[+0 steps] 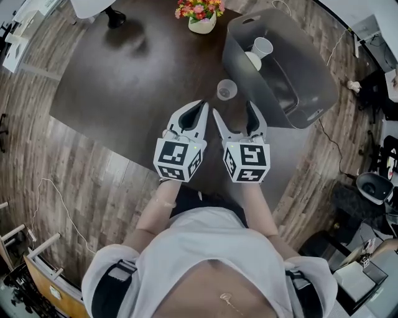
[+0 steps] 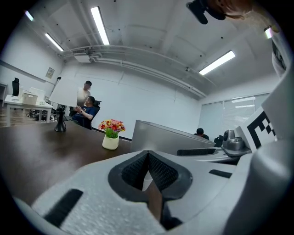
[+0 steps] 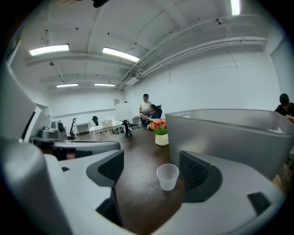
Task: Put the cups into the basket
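A clear plastic cup [image 1: 226, 89] stands upright on the dark table, just ahead of my grippers and close to the grey basket [image 1: 314, 93]. Two white cups [image 1: 260, 48] lie inside the basket. My right gripper [image 1: 235, 117] is open and nothing sits between its jaws; the clear cup [image 3: 167, 176] shows a little beyond them, nearer the right jaw. My left gripper [image 1: 193, 112] is shut and empty, its pads [image 2: 138, 170] meeting at the tips. The basket wall [image 3: 229, 133] rises at the right of the right gripper view.
A white pot of flowers [image 1: 201, 16] stands at the table's far edge, left of the basket. A black desk stand [image 1: 114, 17] sits at the far left of the table. People sit in the background of the gripper views. Wooden floor surrounds the table.
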`<state>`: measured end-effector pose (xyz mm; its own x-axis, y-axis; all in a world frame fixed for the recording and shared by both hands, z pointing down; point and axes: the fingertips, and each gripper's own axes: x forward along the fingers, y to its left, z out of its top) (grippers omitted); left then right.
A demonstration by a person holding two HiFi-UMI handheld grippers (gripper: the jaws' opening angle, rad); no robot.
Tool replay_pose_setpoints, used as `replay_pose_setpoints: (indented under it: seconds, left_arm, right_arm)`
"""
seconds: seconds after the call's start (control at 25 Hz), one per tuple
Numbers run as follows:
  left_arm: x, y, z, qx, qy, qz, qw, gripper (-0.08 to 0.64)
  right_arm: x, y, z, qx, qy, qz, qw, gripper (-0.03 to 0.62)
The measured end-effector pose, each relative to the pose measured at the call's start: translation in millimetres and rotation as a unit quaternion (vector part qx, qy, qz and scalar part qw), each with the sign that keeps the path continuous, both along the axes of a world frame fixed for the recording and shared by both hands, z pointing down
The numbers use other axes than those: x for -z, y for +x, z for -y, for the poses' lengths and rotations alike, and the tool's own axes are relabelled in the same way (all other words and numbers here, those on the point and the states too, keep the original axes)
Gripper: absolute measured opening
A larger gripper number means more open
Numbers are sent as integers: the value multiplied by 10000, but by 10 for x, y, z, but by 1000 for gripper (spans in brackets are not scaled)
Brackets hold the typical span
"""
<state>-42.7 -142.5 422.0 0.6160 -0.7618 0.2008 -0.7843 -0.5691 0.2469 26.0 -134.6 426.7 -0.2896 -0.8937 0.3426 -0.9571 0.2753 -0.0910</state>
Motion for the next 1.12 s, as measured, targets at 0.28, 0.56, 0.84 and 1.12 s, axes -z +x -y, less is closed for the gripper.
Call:
replay_pose_setpoints:
  seconds: [0.28,0.56,0.84,1.12]
  left_arm:
    - [-161,-27,97,22,-179,-33,9998,11]
    - [-295,-18,206,-24,-332,-40,9994,11]
    - [-470,-70,320,-12,-522,-36,9986,11]
    - [-591,-102,391,-27,-636,-73,9979,11]
  right_arm:
    - [-243,52,178,-246,-232,-155,9993,356]
    - [-484,58,354,-367,-523,-236,9977,357]
    - [-740,64,506,-544,-789,-254,9951,374]
    - [-933,72,597,-794,-995,-291,9914,374]
